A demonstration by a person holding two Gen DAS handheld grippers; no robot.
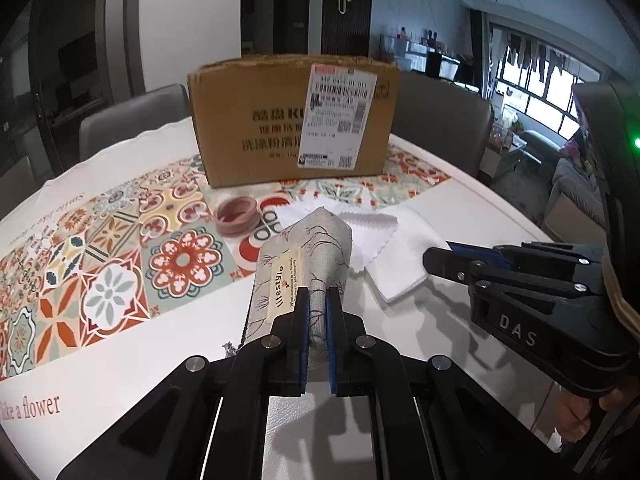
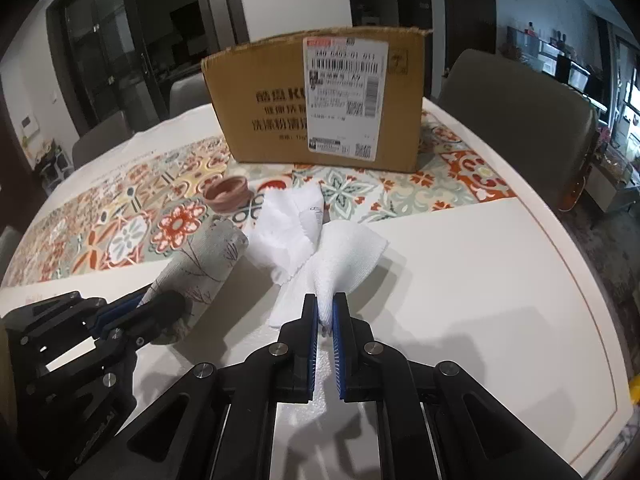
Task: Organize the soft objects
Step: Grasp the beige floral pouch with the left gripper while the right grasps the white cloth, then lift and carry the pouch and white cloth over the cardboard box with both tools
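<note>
My left gripper (image 1: 317,300) is shut on a grey patterned cloth (image 1: 316,248) with a "lifestyle" label, lifted a little off the white table. The same cloth shows in the right wrist view (image 2: 200,260), with the left gripper (image 2: 160,304) at its near end. My right gripper (image 2: 327,308) is shut on a white cloth (image 2: 344,256) that bunches up between its pads. The white cloth lies right of the grey one (image 1: 396,256), with the right gripper (image 1: 436,260) at its edge. A pink band (image 1: 237,220) lies on the tiled mat, also seen from the right (image 2: 226,194).
A cardboard box (image 1: 292,120) with a shipping label stands at the back of the table on the patterned mat (image 1: 120,248); it also shows in the right wrist view (image 2: 320,100). Grey chairs (image 2: 516,120) stand around the round table edge (image 2: 580,280).
</note>
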